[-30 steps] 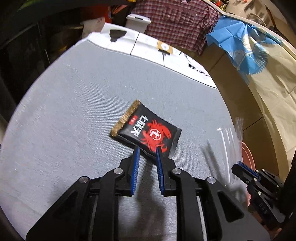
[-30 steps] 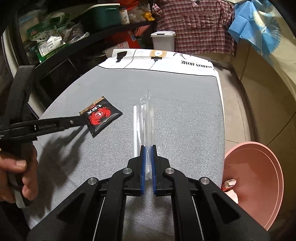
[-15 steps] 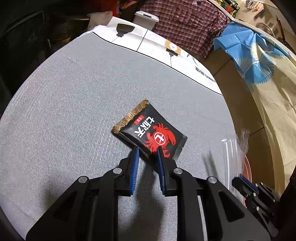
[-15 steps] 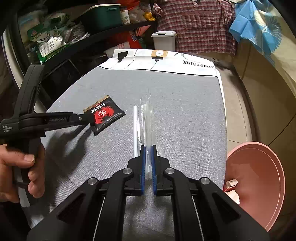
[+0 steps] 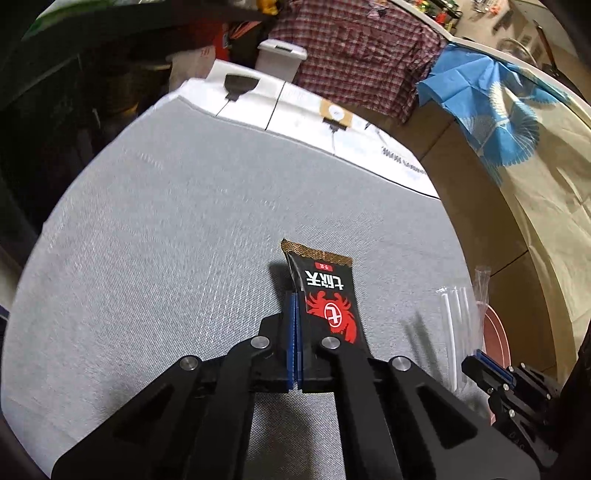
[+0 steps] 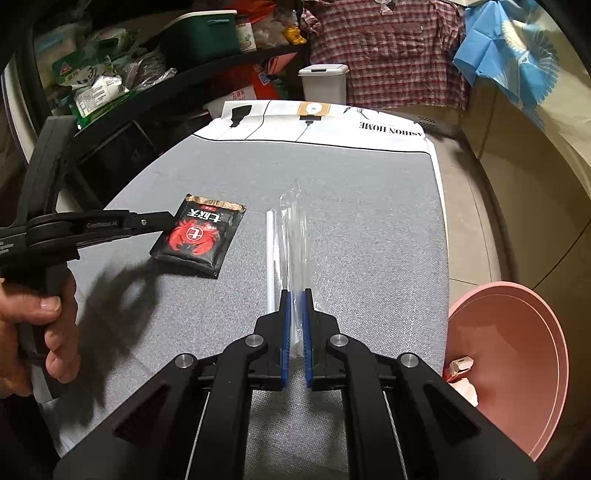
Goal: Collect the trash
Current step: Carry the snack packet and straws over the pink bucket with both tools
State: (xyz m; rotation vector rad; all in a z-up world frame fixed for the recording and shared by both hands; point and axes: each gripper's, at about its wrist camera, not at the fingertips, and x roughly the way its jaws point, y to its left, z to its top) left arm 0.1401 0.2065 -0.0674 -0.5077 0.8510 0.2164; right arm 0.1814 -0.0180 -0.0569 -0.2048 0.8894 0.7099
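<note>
left hand-held gripper (image 5: 295, 299) just clamped onto snack packet (image 5: 328, 295) | right hand-held gripper (image 6: 295, 299) pinches straw wrapper (image 6: 293, 236) | pink bin (image 6: 517, 354) interior: right view only

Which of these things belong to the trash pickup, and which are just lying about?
Belongs to the job:
- black snack packet, pinched at its edge by the left gripper
- clear straw wrapper, between the right gripper fingers
- white straw beside it
- pink bin past the table edge

Just lying about:
- plaid shirt
- blue cloth
- white lidded bin
- green box
</note>
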